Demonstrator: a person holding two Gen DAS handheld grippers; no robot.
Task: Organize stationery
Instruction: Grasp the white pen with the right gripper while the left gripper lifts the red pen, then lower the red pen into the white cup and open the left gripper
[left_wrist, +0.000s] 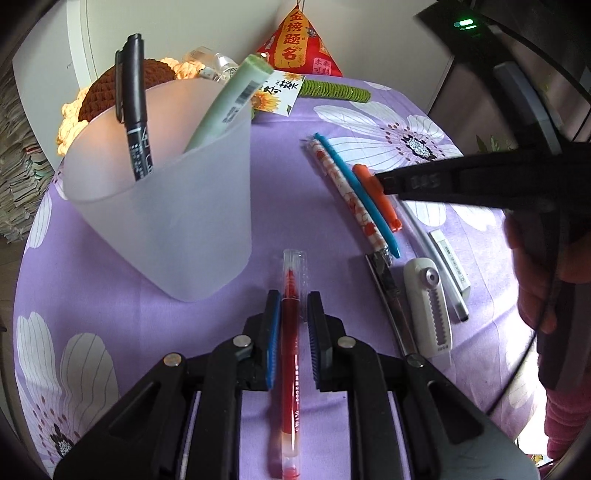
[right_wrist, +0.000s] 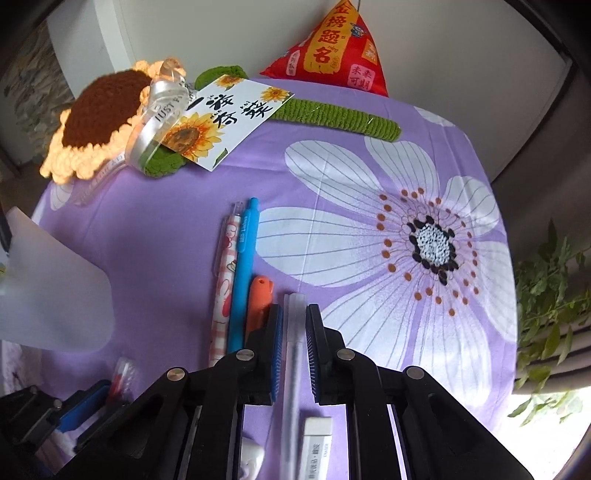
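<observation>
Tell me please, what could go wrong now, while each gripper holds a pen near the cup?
1. The left gripper grips the red pen near its middle, so the long pen may pivot and miss the frosted cup.
2. The cup already leans with a black marker and a green marker inside; a push might tip it.
3. The right gripper, lifting the clear pen, may nudge the orange pen beside it.

right hand-held gripper clamped on a clear pen, blue pen and orange pen just left, white eraser below, purple floral counter
</observation>
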